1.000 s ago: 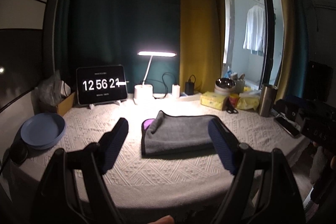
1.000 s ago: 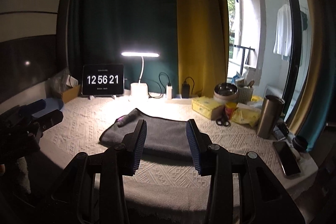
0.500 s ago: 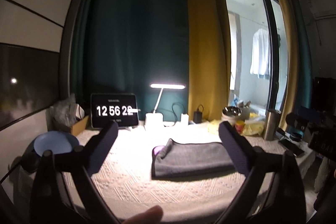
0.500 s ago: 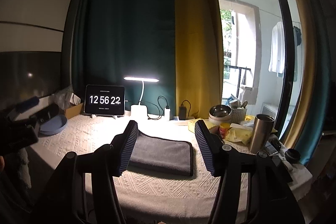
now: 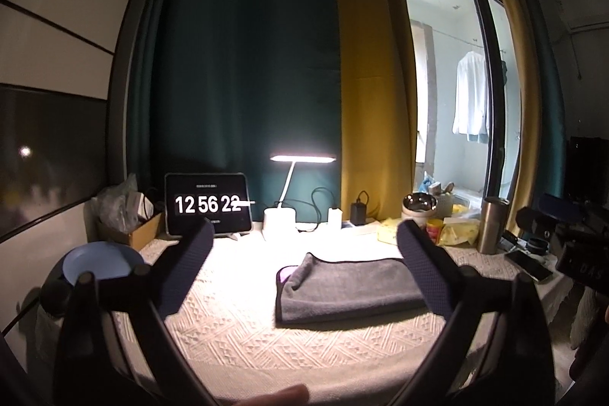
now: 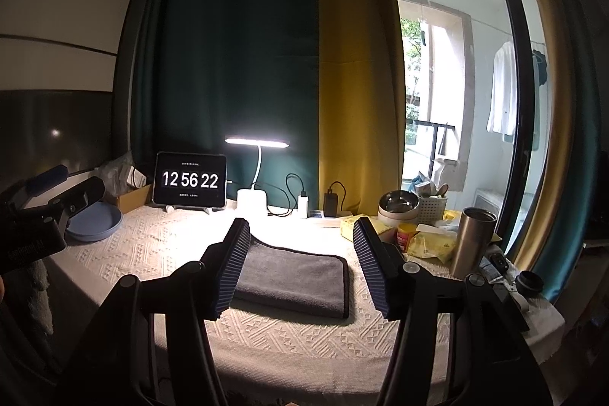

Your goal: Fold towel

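Observation:
A grey towel lies folded into a flat rectangle on the cream woven tablecloth; a purple patch shows at its left end. It also shows in the right wrist view. My left gripper is open and empty, held back from the table above its front edge. My right gripper is open and empty, also back from the towel. Each gripper body shows at the edge of the other's view.
At the back stand a tablet clock, a lit desk lamp and chargers. A blue bowl sits at left. A steel tumbler, bowls, yellow packets and a phone crowd the right side.
Both grippers have pulled back and up from the towel, and their jaws have opened wider. The towel lies still on the table.

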The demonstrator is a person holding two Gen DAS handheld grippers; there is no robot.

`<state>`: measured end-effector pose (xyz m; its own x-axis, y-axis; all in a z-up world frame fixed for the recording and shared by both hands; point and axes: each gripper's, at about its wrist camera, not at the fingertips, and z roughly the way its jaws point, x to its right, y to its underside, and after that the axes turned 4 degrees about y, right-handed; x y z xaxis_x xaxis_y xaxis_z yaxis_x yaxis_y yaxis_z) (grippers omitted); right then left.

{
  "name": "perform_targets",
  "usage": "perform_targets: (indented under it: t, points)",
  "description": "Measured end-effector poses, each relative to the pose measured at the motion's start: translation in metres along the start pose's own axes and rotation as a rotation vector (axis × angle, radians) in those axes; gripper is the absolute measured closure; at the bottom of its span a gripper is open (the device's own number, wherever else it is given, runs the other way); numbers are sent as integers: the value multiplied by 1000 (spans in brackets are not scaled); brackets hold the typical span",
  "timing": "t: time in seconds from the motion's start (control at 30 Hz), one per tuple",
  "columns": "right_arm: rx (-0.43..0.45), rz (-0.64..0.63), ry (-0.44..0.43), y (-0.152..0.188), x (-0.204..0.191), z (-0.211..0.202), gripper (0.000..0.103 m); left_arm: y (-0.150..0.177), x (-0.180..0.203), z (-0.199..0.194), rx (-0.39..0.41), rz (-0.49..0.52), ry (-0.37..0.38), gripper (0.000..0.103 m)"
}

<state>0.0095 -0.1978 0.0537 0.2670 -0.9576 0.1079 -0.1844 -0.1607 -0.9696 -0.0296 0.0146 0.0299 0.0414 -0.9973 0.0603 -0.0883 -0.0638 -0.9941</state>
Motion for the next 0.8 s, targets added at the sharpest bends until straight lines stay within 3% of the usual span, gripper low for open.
perform_targets:
  t: [0.8]
  points:
    - [-4, 0, 0, 1, 0, 1, 43, 2, 1, 0, -8, 0, 0, 5]
